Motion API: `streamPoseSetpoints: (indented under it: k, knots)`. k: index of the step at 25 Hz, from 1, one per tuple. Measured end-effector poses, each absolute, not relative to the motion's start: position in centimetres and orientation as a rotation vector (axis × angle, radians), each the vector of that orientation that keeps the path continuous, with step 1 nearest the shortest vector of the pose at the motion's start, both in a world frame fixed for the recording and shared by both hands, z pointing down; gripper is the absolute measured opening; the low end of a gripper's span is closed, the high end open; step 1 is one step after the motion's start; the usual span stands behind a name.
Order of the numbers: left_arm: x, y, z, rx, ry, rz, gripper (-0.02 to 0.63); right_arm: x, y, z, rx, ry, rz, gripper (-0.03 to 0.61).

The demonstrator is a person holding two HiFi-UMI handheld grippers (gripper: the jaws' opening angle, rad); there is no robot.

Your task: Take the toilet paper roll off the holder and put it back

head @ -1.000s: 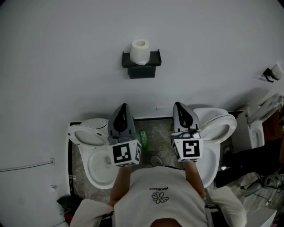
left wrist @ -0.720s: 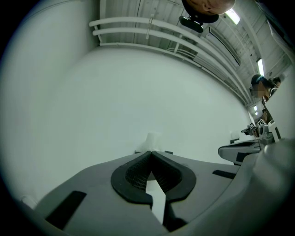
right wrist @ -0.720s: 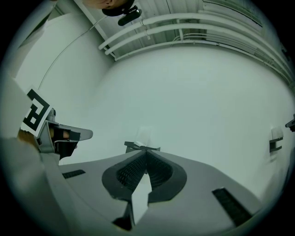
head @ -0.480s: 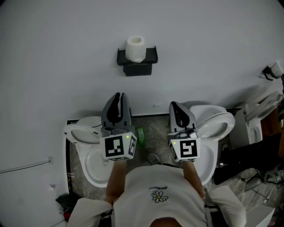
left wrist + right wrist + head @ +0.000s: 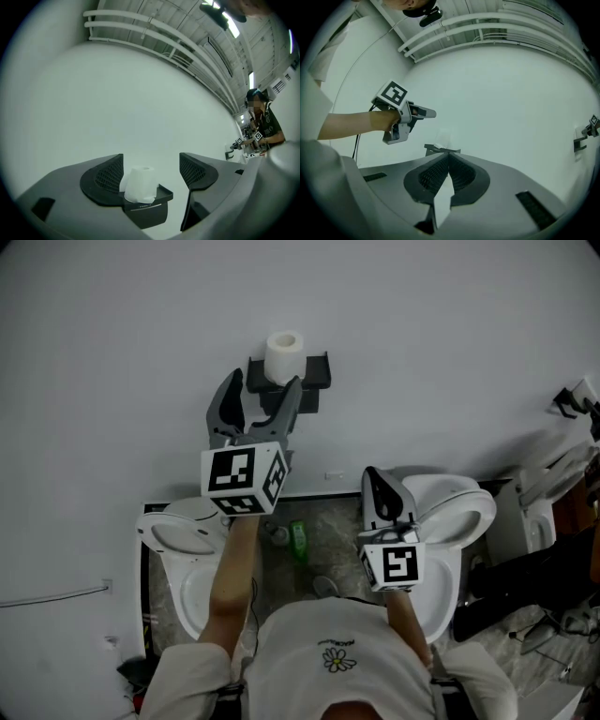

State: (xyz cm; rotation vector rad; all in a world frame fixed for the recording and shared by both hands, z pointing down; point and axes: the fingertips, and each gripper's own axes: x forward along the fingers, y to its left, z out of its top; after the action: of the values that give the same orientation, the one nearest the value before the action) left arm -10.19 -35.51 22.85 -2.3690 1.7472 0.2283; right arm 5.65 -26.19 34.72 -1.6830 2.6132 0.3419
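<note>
A white toilet paper roll (image 5: 284,355) stands upright on a black wall holder (image 5: 317,371). My left gripper (image 5: 262,390) is raised just below and in front of it, and its jaws are opening. They stand wide apart with nothing between them. In the left gripper view the roll (image 5: 139,183) and the holder (image 5: 159,200) lie ahead, beyond the fingertips of the left gripper (image 5: 151,171). My right gripper (image 5: 377,479) hangs lower, shut and empty. In the right gripper view its closed jaws (image 5: 447,157) point at the holder (image 5: 440,150), and the left gripper (image 5: 405,119) shows at the upper left.
Two white toilets (image 5: 187,549) (image 5: 455,517) stand on the floor below the holder, with a green bottle (image 5: 300,540) between them. A small fixture (image 5: 574,395) sticks out of the wall at right. Another person (image 5: 263,126) stands far off at right.
My left gripper rose from above the left toilet up to the holder and went from shut to wide open. The right gripper stayed low and shut.
</note>
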Motion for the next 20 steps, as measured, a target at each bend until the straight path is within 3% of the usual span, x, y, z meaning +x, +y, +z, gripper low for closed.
streamPoseSetpoints:
  k: [5, 20]
  knots:
    - [-9.7, -41.0, 24.3, -2.443, 1.783, 0.16, 0.4, 6.5, -26.3, 35.0, -1.697, 2.597, 0.331, 0.011]
    - [-9.3, -48.8, 29.2, -2.53, 1.873, -0.117, 0.4, 9.4, -26.3, 36.0, -1.806, 2.539, 0.275, 0.011]
